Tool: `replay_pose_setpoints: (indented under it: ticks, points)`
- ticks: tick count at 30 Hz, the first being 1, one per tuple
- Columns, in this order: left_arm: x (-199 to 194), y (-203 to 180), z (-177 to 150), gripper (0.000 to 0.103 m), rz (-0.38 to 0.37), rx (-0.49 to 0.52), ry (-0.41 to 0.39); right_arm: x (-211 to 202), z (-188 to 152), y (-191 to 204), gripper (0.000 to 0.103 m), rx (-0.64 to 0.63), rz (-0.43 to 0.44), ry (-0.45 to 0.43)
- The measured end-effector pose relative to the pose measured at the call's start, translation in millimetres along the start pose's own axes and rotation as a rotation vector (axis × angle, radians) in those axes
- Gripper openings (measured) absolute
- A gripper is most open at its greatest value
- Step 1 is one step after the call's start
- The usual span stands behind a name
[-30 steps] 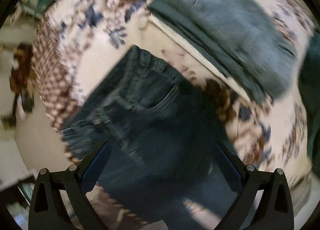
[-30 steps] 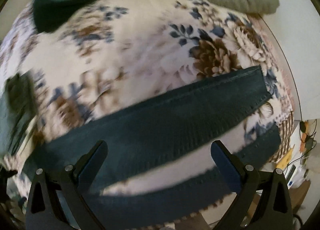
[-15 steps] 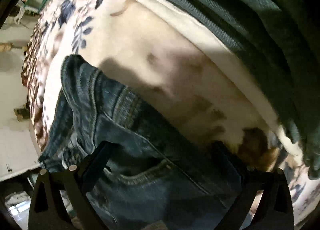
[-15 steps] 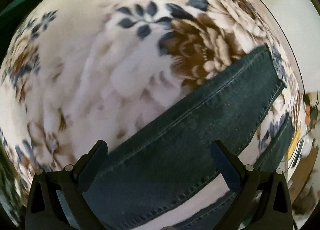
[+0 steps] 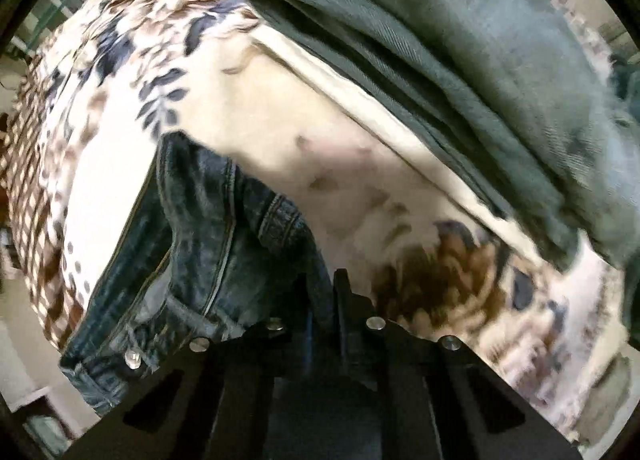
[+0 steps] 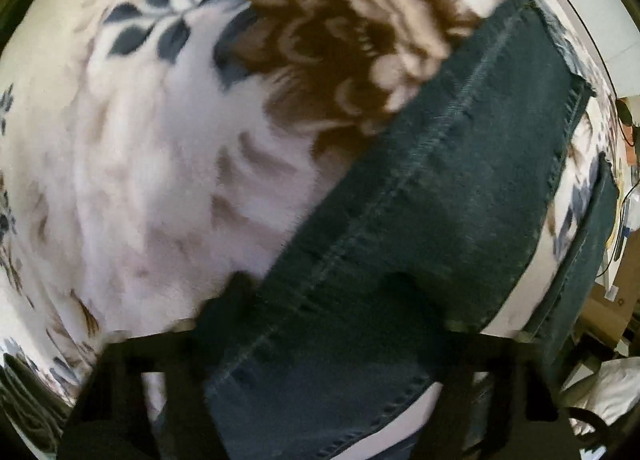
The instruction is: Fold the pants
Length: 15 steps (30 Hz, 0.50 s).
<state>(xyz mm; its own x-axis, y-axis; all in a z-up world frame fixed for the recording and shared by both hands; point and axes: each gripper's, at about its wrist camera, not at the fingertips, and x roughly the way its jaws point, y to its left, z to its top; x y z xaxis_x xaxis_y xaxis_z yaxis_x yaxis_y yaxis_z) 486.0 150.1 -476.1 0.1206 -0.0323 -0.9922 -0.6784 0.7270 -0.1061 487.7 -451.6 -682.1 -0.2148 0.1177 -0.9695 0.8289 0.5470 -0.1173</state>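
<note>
- The jeans [image 5: 208, 244] lay on a floral blanket [image 5: 120, 107]; in the left wrist view their waistband end filled the lower left of the frame, rumpled, with a rivet showing near the bottom left edge.
- The left gripper [image 5: 324, 300] sat at the bottom centre of that view, its jaws clenched together on a fold of the jeans at the waistband.
- A grey-green garment [image 5: 500, 71] stretched across the upper right of the left view, lying on the blanket, apart from the jeans.
- In the right wrist view one leg [image 6: 440, 187] of the jeans ran from the bottom centre up to the upper right, its hem at the top right, flat on the blanket [image 6: 160, 163].
- A second leg [image 6: 584, 252] lay along the right edge, separated from the first by a strip of blanket.
- The right gripper [image 6: 320, 300] was at the bottom centre, jaws closing, with the first leg between its blurred fingers; whether the pads already pressed the cloth could not be told.
</note>
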Motion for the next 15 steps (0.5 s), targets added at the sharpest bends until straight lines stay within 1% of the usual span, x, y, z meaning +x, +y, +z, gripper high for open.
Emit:
replay_pose_setpoints:
  ticks: [1, 2, 3, 4, 5, 6, 7, 9, 10, 11, 12, 13, 14, 15]
  points:
    - [-9.5, 6.6, -5.3, 0.006, -0.024, -0.005, -0.008, -3.0, -2.7, -2.6, 0.031, -0.003, 0.012, -0.007]
    - [-20.5, 12.3, -10.7, 0.006, -0.048, -0.015, -0.015, -8.5, -8.7, -5.3, 0.008, -0.007, 0.052, -0.011]
    - [-35.7, 20.2, -18.0, 0.006, -0.087, -0.031, -0.022, -14.3, -15.6, -8.0, 0.008, -0.01, 0.073, -0.007]
    - [-47.7, 25.5, -25.0, 0.006, -0.106, -0.038, -0.032, -23.9, -23.9, -11.6, 0.008, -0.015, 0.08, -0.027]
    - [-52.7, 39.5, -24.1, 0.005, -0.125, -0.044, -0.04, -39.2, -36.3, -15.7, 0.008, -0.044, 0.093, -0.064]
    - [-68.8, 48.2, -32.1, 0.005, -0.16, -0.05, -0.054, -50.5, -46.6, -19.4, 0.007, -0.066, 0.101, -0.087]
    - [-73.4, 62.3, -32.1, 0.005, -0.177, -0.051, -0.063, -61.4, -56.4, -26.9, 0.007, -0.084, 0.117, -0.107]
    - [-90.1, 89.7, -50.2, 0.005, -0.216, -0.059, -0.078, -87.2, -80.5, -46.7, 0.007, -0.124, 0.165, -0.144]
    - [-93.7, 104.3, -57.6, 0.005, -0.227, -0.052, -0.09, -103.5, -97.7, -63.8, 0.007, -0.141, 0.202, -0.166]
    - [-101.8, 115.1, -68.1, 0.005, -0.236, -0.052, -0.098, -112.3, -107.5, -76.3, 0.007, -0.148, 0.224, -0.178]
    - [-101.7, 122.9, -79.2, 0.005, -0.243, -0.053, -0.106, -114.2, -107.6, -99.1, 0.007, -0.153, 0.248, -0.19]
    - [-86.9, 121.0, -94.0, 0.005, -0.241, -0.057, -0.111, -121.6, -122.8, -121.1, 0.007, -0.152, 0.275, -0.202]
    - [-82.6, 130.7, -103.4, 0.005, -0.243, -0.069, -0.109, -120.3, -115.8, -150.0, 0.007, -0.15, 0.286, -0.203]
    - [-85.1, 146.8, -116.3, 0.005, -0.246, -0.08, -0.101, -119.1, -118.1, -179.0, 0.007, -0.148, 0.298, -0.203]
